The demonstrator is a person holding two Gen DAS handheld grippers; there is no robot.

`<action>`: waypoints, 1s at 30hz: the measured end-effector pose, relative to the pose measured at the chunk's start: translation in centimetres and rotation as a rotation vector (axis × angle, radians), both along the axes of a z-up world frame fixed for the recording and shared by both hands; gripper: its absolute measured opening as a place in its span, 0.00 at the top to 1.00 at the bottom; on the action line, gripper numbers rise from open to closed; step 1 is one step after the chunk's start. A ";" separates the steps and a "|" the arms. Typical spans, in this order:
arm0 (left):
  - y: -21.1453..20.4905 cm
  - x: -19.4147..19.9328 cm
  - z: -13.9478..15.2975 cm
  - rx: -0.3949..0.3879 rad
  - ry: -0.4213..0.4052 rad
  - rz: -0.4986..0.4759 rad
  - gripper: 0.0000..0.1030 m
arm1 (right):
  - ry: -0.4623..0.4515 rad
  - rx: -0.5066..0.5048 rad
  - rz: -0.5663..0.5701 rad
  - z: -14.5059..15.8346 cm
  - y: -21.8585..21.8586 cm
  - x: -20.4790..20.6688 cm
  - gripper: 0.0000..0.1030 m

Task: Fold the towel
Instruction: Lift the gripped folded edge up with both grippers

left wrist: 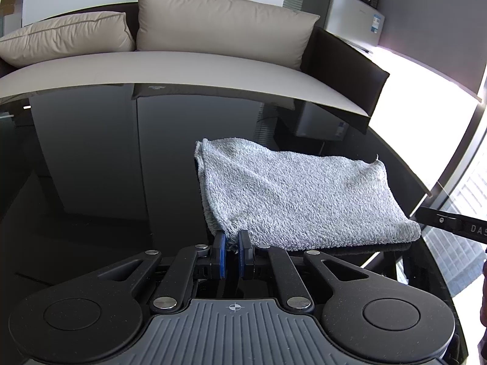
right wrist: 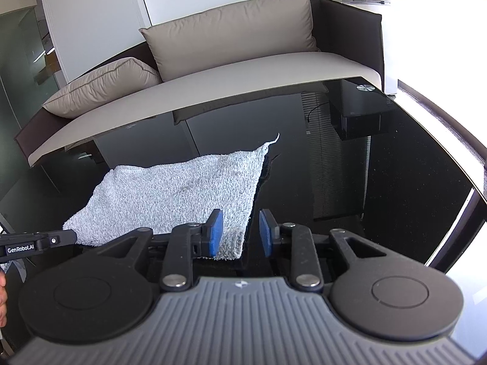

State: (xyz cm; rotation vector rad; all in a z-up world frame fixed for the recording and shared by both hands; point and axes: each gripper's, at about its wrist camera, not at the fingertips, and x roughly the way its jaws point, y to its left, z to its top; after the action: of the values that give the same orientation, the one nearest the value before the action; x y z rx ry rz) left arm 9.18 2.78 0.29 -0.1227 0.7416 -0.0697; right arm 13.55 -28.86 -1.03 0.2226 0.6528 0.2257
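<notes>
A light grey terry towel [left wrist: 298, 194] lies folded over on the glossy black table [left wrist: 91, 167]. My left gripper [left wrist: 232, 245] is shut on its near left corner, with a tuft of cloth pinched between the blue pads. In the right wrist view the same towel [right wrist: 170, 194] stretches away to the left. My right gripper [right wrist: 240, 232] stands open around the near right corner: the cloth lies against the left pad [right wrist: 215, 232], and a dark gap separates it from the right pad. The left gripper's black body [right wrist: 36, 241] shows at the left edge.
A sofa [left wrist: 182, 67] with beige cushions runs along the table's far edge. A small silver fridge [left wrist: 353, 15] with a microwave on top stands at the back right. Bright window glare fills the right side. A hand [right wrist: 1, 298] shows at the left edge.
</notes>
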 end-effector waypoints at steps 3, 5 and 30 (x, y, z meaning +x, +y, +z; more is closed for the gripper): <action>-0.1 0.0 0.0 0.002 0.000 -0.002 0.93 | 0.023 -0.027 0.020 -0.5 0.5 0.2 0.72; -0.2 -0.1 0.0 0.001 -0.001 -0.001 0.93 | 0.023 -0.044 0.028 -0.6 0.8 0.2 0.72; -2.2 1.1 1.8 -0.013 -0.061 -0.041 0.94 | 0.027 -0.089 0.055 -0.5 1.4 0.3 0.72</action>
State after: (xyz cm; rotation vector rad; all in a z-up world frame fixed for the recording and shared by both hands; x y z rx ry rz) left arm 10.33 0.54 2.05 -0.1173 0.6831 -0.1172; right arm 13.88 -27.47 -1.54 0.1229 0.6948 0.2462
